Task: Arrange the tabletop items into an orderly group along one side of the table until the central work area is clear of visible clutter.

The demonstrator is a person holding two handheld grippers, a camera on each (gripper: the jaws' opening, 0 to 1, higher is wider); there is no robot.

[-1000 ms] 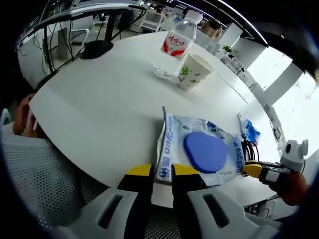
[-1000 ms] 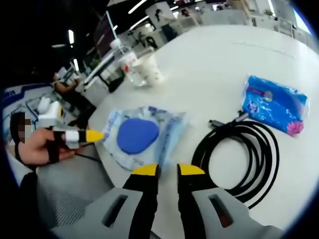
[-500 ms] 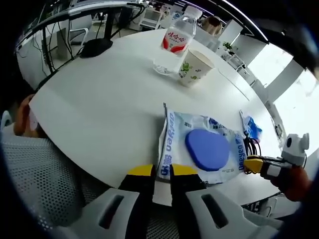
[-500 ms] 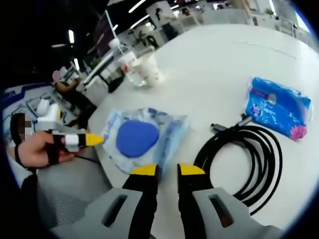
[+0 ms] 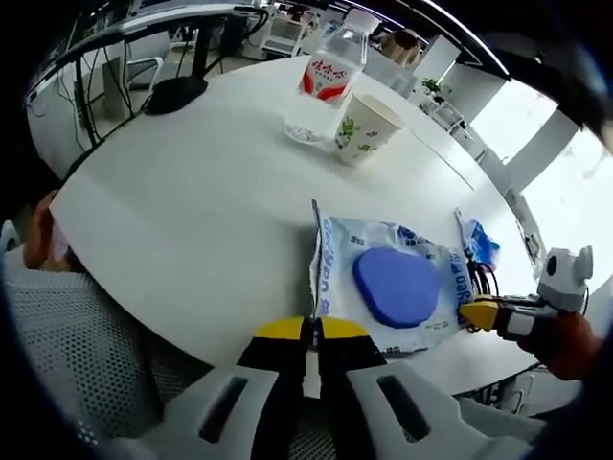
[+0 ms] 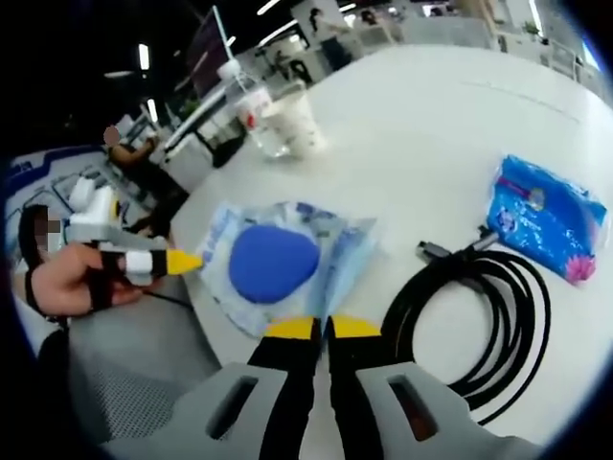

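**Wipes pack pinched at both edges**

On the white surface (image 5: 192,201), centre frame, lies a crinkled pale-blue wipes pack (image 5: 383,287) with a blue oval lid. Left gripper (image 5: 313,328) fingers pinch its near edge; right gripper (image 6: 326,328) fingers its corner.

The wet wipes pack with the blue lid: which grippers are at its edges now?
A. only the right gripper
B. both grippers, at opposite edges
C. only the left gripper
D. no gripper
B: the left gripper and the right gripper each sit shut at an edge of the wet wipes pack.
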